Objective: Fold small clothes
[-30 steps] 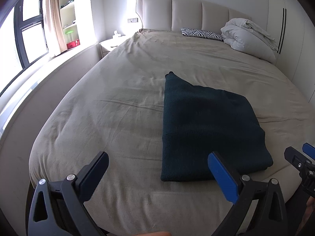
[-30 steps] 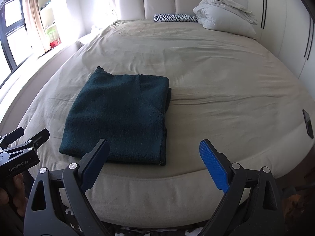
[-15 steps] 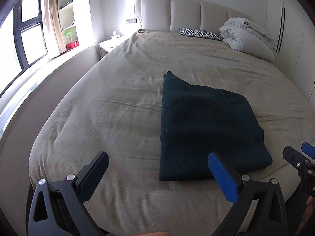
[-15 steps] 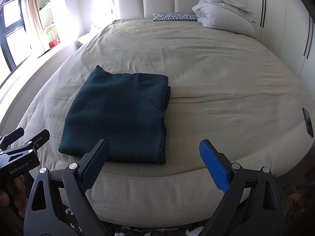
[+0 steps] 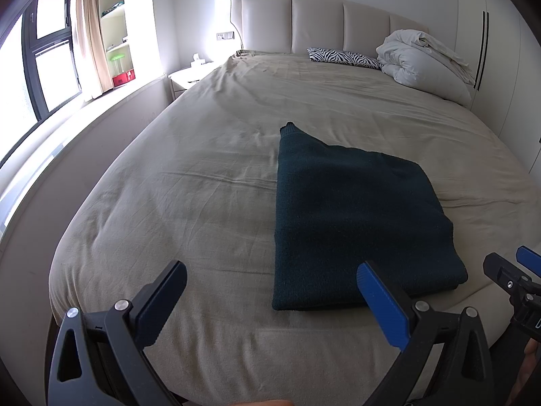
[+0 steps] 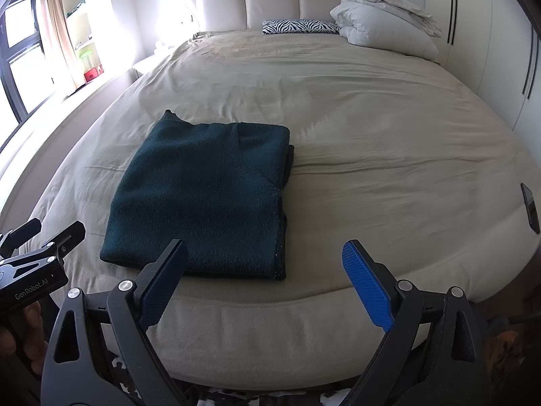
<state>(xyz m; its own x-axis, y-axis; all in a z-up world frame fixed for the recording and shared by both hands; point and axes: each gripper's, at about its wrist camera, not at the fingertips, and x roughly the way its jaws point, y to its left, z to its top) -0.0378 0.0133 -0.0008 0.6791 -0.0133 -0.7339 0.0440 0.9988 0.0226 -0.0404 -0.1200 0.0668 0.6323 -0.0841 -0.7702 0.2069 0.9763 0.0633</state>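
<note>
A dark green knitted garment (image 5: 355, 216) lies folded into a rectangle on the beige bed (image 5: 203, 203), near its front edge. It also shows in the right wrist view (image 6: 206, 196). My left gripper (image 5: 270, 291) is open and empty, held back from the bed's front edge, left of the garment's near edge. My right gripper (image 6: 263, 277) is open and empty, just in front of the garment's near right corner. Each gripper shows at the edge of the other's view: the right gripper (image 5: 517, 277) and the left gripper (image 6: 37, 247).
A crumpled white duvet (image 5: 422, 64) and a zebra-print pillow (image 5: 341, 57) lie at the headboard. A white nightstand (image 5: 189, 79) stands at the left. A dark phone (image 6: 529, 208) lies at the bed's right edge. A window ledge (image 5: 50, 142) runs along the left.
Both grippers have drifted back slightly from the bed and stay open. The folded garment has not moved.
</note>
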